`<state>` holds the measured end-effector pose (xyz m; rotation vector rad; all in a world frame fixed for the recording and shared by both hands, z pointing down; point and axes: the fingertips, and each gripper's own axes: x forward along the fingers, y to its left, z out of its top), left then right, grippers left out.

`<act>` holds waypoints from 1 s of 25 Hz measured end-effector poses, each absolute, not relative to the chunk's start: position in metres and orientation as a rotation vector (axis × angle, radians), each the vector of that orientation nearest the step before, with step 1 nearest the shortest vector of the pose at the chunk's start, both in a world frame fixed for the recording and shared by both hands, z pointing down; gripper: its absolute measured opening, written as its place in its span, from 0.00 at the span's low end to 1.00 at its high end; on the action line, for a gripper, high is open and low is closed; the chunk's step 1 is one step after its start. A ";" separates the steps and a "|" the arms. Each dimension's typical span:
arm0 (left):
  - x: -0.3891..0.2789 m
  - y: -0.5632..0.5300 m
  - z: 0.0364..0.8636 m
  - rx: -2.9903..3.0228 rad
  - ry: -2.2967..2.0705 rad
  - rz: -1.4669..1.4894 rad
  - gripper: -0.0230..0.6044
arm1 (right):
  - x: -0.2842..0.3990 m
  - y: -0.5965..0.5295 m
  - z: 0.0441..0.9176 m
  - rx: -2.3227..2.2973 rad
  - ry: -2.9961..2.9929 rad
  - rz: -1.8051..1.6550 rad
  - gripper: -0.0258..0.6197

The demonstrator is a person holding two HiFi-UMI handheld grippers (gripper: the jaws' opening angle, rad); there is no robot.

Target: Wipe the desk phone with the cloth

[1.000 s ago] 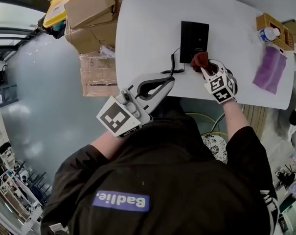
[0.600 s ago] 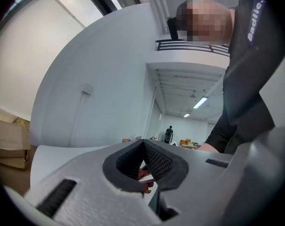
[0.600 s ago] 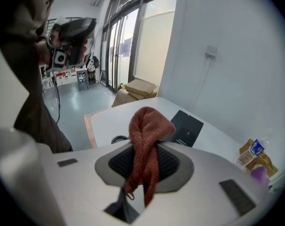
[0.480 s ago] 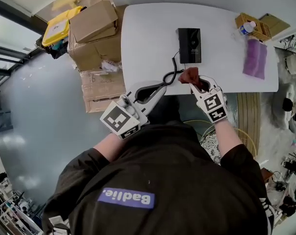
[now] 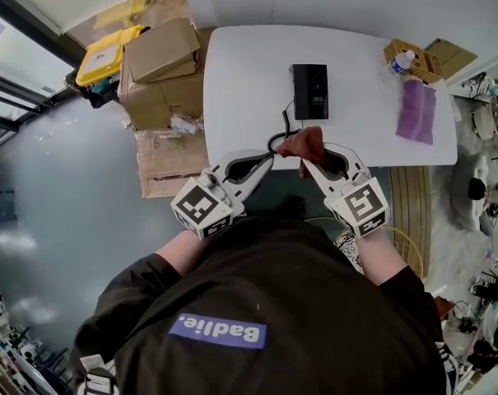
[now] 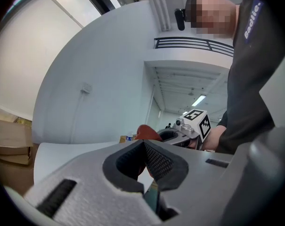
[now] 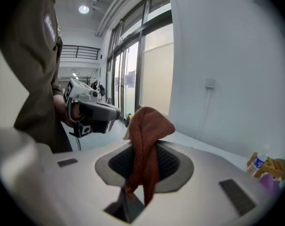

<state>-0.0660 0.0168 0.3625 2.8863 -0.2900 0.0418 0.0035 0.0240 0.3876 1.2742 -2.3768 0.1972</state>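
Observation:
The black desk phone (image 5: 310, 91) lies flat on the white table (image 5: 240, 72), and its coiled cord (image 5: 279, 135) trails toward the near edge. My right gripper (image 5: 309, 156) is shut on a rust-red cloth (image 5: 302, 142), held at the table's near edge, short of the phone. In the right gripper view the cloth (image 7: 146, 138) stands bunched up out of the right gripper (image 7: 143, 163). My left gripper (image 5: 265, 160) is shut and holds nothing, just left of the cloth. In the left gripper view the left gripper (image 6: 144, 147) points at the cloth (image 6: 147, 132).
A purple cloth (image 5: 416, 111) lies at the table's right side. Behind it a wicker basket (image 5: 415, 62) holds a bottle (image 5: 400, 61). Cardboard boxes (image 5: 160, 72) and a yellow box (image 5: 107, 54) stand left of the table. Cables lie on the floor below.
My right gripper has drawn the cloth back from the phone's near end toward the table edge and my body. The left gripper has come closer to it. The head view has pulled back.

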 end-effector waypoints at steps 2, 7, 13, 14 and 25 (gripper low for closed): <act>-0.062 0.018 0.361 2.868 -0.330 0.036 0.05 | 0.001 0.028 0.375 1.258 -2.443 0.225 0.18; -0.039 0.022 0.353 2.863 -0.358 0.039 0.05 | 0.009 0.031 0.352 1.240 -2.565 0.260 0.18; -0.022 0.022 0.341 2.872 -0.415 0.012 0.05 | 0.021 0.036 0.350 1.211 -2.629 0.291 0.18; -0.020 0.023 0.341 2.871 -0.420 0.013 0.05 | 0.022 0.036 0.352 1.210 -2.632 0.300 0.18; -0.015 0.038 0.338 2.886 -0.430 0.006 0.05 | 0.025 0.051 0.348 1.194 -2.652 0.277 0.18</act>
